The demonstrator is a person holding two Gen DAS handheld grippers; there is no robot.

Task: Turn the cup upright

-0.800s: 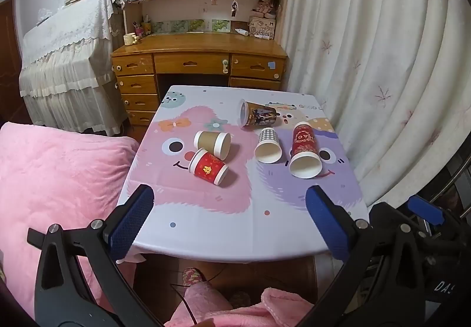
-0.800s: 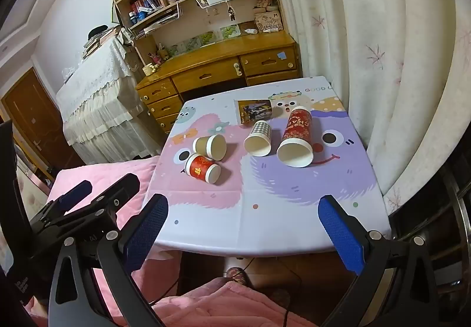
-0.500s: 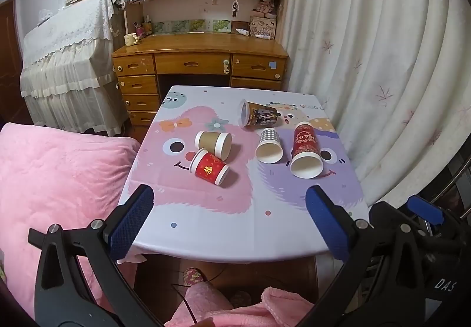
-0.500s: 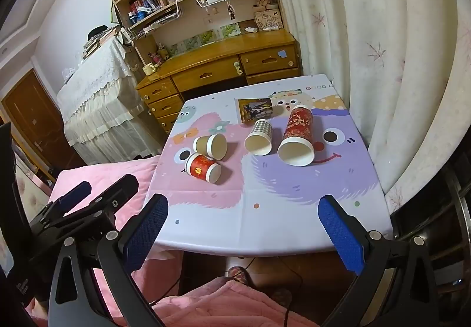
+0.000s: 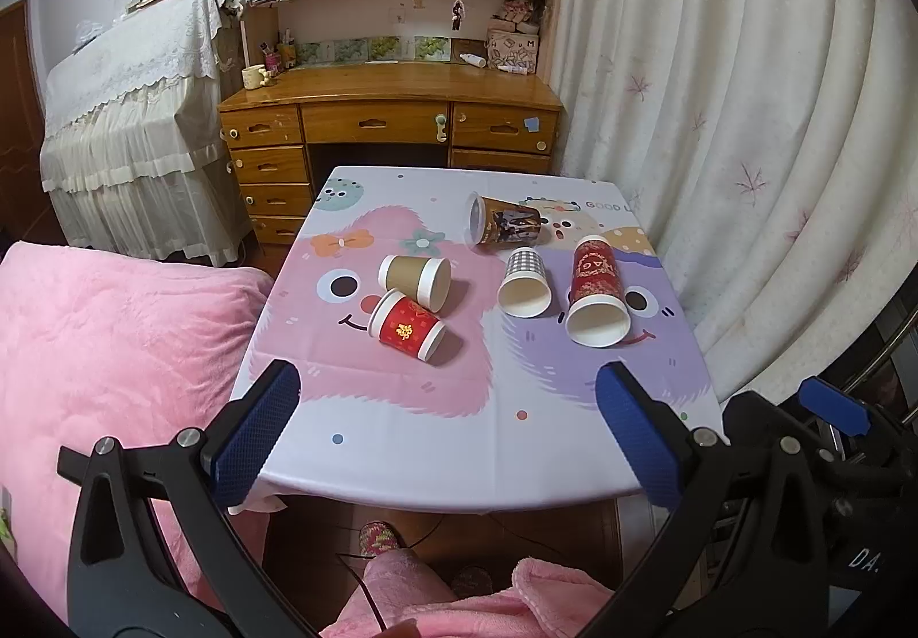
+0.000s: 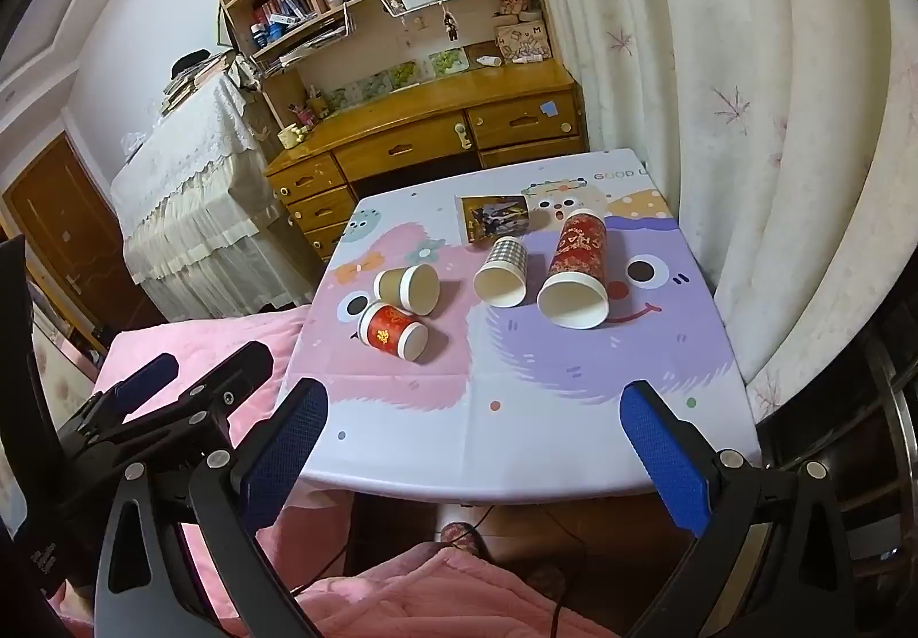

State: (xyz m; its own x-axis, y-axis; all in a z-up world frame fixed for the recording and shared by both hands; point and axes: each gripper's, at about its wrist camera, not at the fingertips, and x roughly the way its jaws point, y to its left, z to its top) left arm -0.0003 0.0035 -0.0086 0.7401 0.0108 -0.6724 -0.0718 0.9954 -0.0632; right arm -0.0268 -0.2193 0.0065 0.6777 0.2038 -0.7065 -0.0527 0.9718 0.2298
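Several paper cups lie on their sides on a cartoon-print table (image 5: 459,443): a short red cup (image 5: 407,333) (image 6: 393,333), a tan cup (image 5: 414,281) (image 6: 406,288), a checked cup (image 5: 523,282) (image 6: 502,271), a tall red cup (image 5: 596,291) (image 6: 575,271) and a dark printed cup (image 5: 505,228) (image 6: 496,216). My left gripper (image 5: 447,431) is open and empty, short of the table's near edge. My right gripper (image 6: 473,448) is open and empty, also short of the near edge. The left gripper also shows at the left of the right wrist view (image 6: 189,391).
A pink blanket (image 5: 115,351) lies left of the table. White curtains (image 5: 746,121) hang along the right side. A wooden desk (image 5: 390,121) with bookshelves stands behind the table. Pink fabric and a slipper (image 5: 376,535) show below the near edge.
Both views have shifted very slightly; the cups sit a touch lower in frame. Both grippers stay open and no cup has moved.
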